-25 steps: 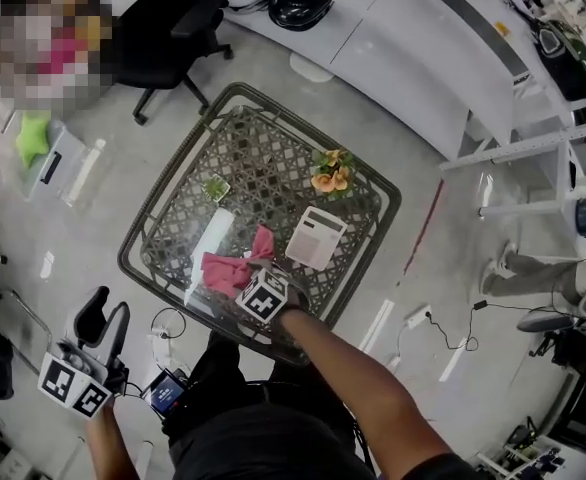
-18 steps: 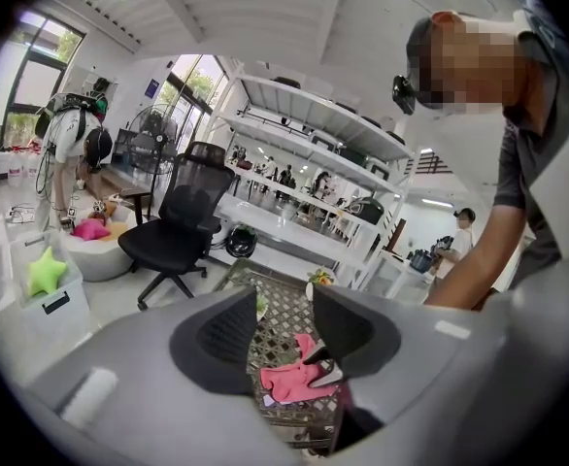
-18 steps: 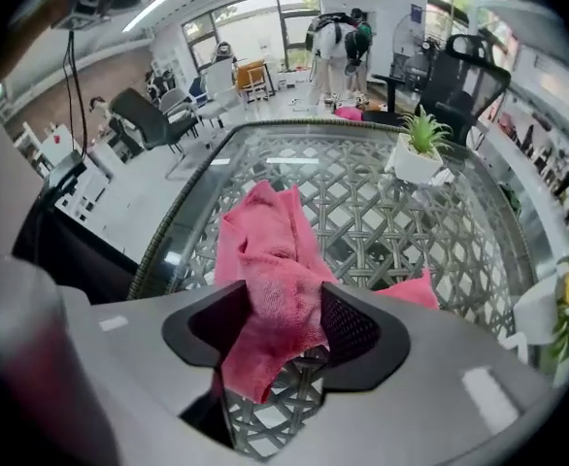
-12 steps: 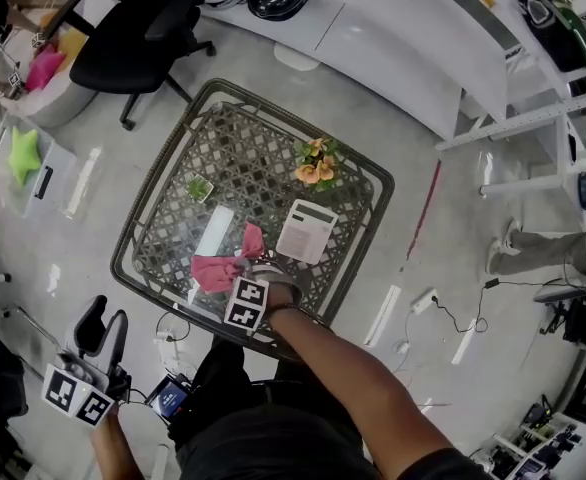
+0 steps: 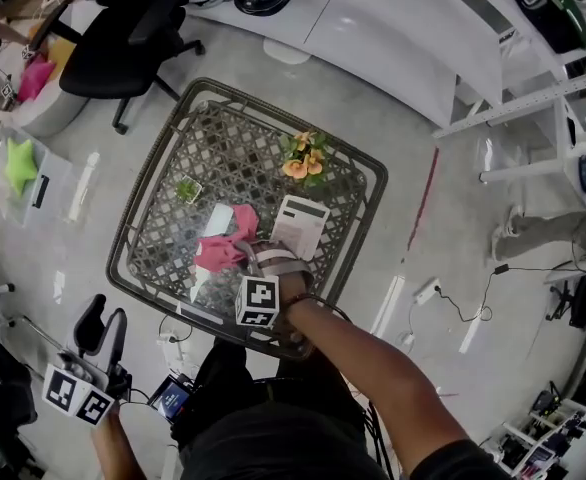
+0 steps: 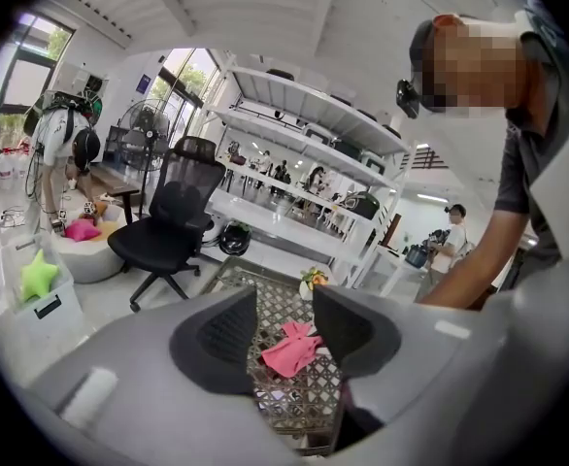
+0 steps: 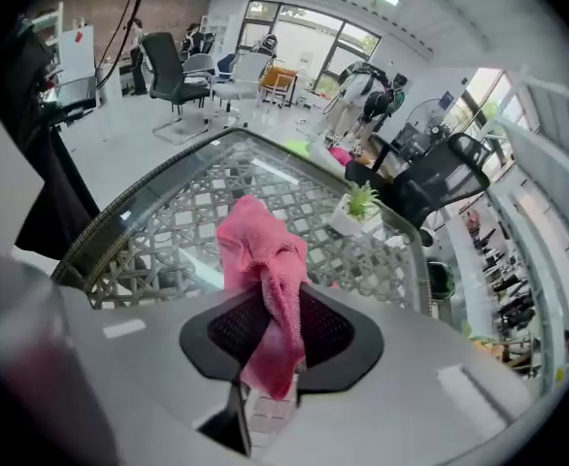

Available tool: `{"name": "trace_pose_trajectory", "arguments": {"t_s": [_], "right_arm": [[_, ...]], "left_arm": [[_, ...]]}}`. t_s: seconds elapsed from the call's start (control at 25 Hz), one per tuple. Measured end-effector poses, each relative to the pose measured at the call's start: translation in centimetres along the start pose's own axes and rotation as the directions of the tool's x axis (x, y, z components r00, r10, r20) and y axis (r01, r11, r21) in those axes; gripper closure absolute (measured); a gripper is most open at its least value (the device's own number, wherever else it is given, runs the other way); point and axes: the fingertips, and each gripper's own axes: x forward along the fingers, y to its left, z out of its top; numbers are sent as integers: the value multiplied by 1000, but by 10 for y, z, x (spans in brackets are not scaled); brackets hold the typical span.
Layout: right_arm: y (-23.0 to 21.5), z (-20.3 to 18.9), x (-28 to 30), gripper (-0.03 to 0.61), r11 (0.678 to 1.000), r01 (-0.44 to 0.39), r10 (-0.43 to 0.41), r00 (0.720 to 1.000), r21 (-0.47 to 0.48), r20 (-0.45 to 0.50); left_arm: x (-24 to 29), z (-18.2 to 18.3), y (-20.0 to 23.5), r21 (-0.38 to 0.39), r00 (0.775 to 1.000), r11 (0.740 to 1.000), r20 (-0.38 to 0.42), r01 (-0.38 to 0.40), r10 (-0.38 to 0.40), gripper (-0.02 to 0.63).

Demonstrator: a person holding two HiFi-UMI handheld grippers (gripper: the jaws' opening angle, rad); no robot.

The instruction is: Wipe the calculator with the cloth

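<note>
- The right gripper (image 7: 277, 318) jaws have just been closing and are clenched on the pink cloth (image 7: 260, 250).
- The calculator (image 5: 301, 226) is located on the glass table (image 5: 133, 218), just beside the cloth.
- The left gripper (image 6: 284, 309) is held off the table, released and empty.

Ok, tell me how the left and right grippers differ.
The left gripper is open and empty; the right gripper has just been closing its jaws and pinches the pink cloth. The left gripper hangs off beside the table; the right gripper is over it. Both carry marker cubes.

right tongs (image 5: 256, 256): just closed on cloth (image 5: 221, 251) | calculator (image 5: 300, 226): beside, on table (image 5: 235, 148)
</note>
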Motion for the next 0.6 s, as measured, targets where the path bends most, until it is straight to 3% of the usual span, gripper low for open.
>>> {"name": "trace_pose_trajectory", "arguments": {"t_s": [0.32, 0.6], "right_arm": [[-76, -42, -8, 495, 986, 142, -140, 990, 85, -31], [-103, -94, -13, 495, 977, 186, -179, 981, 106, -69]], "left_arm": [[17, 1, -12, 14, 1000, 1000, -17, 13, -13, 423], [32, 0, -25, 24, 999, 999, -42, 24, -23, 422]]}}
